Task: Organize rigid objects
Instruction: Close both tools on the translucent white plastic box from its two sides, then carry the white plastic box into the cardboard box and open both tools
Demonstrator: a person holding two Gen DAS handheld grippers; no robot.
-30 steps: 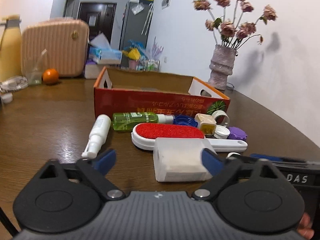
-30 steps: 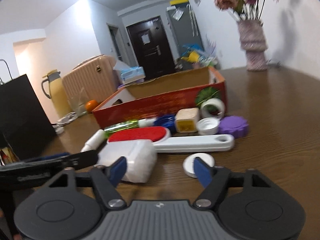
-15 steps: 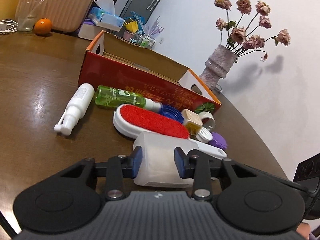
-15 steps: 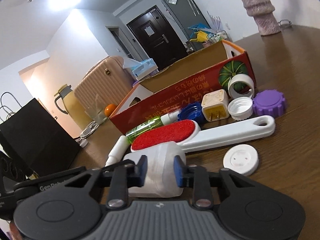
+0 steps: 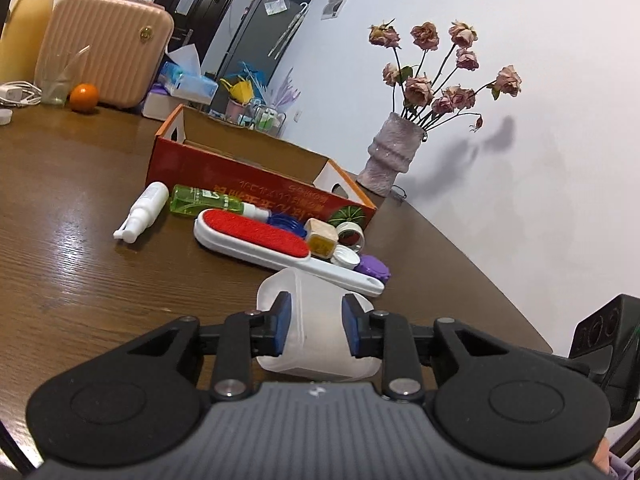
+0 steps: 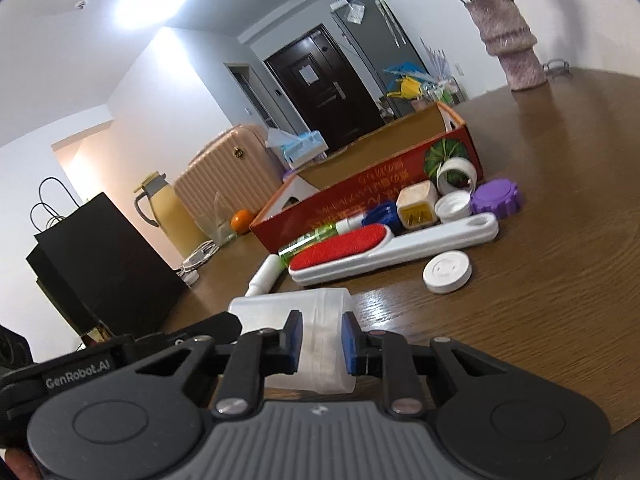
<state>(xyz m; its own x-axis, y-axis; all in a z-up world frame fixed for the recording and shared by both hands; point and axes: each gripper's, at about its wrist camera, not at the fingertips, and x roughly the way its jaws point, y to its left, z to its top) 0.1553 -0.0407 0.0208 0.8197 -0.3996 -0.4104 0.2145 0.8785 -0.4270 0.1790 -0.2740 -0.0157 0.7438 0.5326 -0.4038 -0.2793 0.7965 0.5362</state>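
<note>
A translucent white plastic container (image 5: 316, 320) is gripped from both ends. My left gripper (image 5: 316, 330) is shut on one end, and my right gripper (image 6: 320, 344) is shut on the other end (image 6: 320, 320). It is held just above the wooden table (image 5: 80, 264). Behind it lie a red lint brush (image 5: 256, 236), a green spray bottle (image 5: 200, 202), a white spray bottle (image 5: 144, 210), a blue cap, a yellow cube, white caps, a tape ring and a purple lid (image 5: 374, 266). An open red cardboard box (image 5: 248, 184) stands behind them.
A white round lid (image 6: 447, 272) lies alone right of the brush. A vase of dried roses (image 5: 390, 160) stands at the back right. A pink case (image 5: 108, 64), an orange (image 5: 84, 98), a yellow flask and a black bag (image 6: 96, 264) stand to the left.
Both grippers closed on the translucent container from opposite ends and lifted it slightly toward me. The other items on the table have not moved.
</note>
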